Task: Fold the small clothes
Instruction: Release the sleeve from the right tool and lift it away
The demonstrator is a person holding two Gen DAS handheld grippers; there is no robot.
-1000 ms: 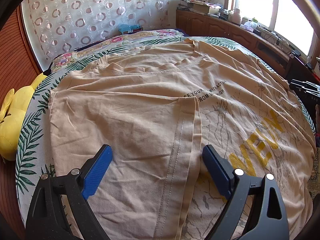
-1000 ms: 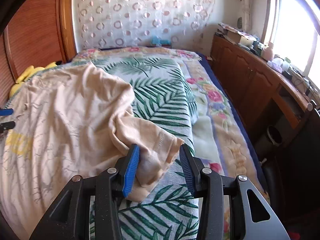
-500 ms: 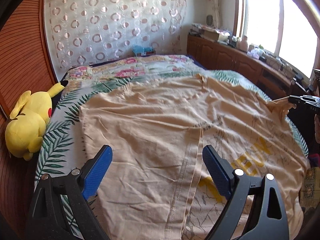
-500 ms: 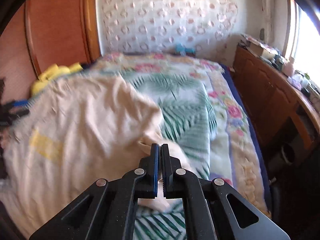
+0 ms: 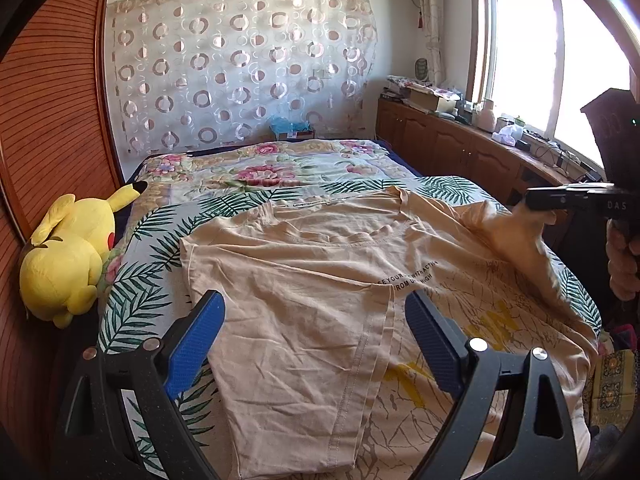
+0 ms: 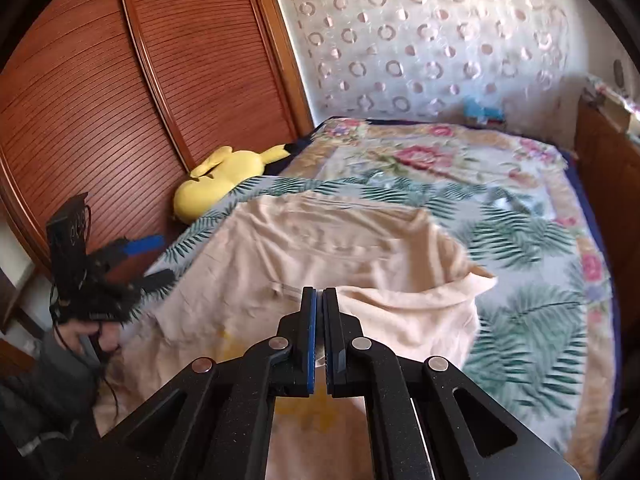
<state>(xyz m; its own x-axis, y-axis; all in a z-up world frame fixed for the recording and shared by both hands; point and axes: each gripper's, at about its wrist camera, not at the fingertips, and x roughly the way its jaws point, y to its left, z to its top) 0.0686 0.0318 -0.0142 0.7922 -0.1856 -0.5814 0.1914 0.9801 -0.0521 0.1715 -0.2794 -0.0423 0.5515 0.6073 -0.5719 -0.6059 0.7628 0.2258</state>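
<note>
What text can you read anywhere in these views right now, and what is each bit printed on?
"DAS": white letters on the black body of the right gripper, seen from the left wrist view.
"SE YOUR...", "...WITH ACTION", "FROM U... HIGH": small black print on the beige T-shirt, partly hidden by a folded flap, partly guessed.
Big yellow letters on the T-shirt: creased and cut off, unreadable.
The neck label: too small to read.

Each view looks forward and downward along its own gripper, from close above the near edge of the bed (image 5: 280, 168). The left wrist view faces the window (image 5: 560, 60) side; the right wrist view faces the wardrobe (image 6: 120, 100). Both share the shirt (image 5: 300, 300), plush toy (image 5: 68, 248) and curtain (image 5: 240, 64).
</note>
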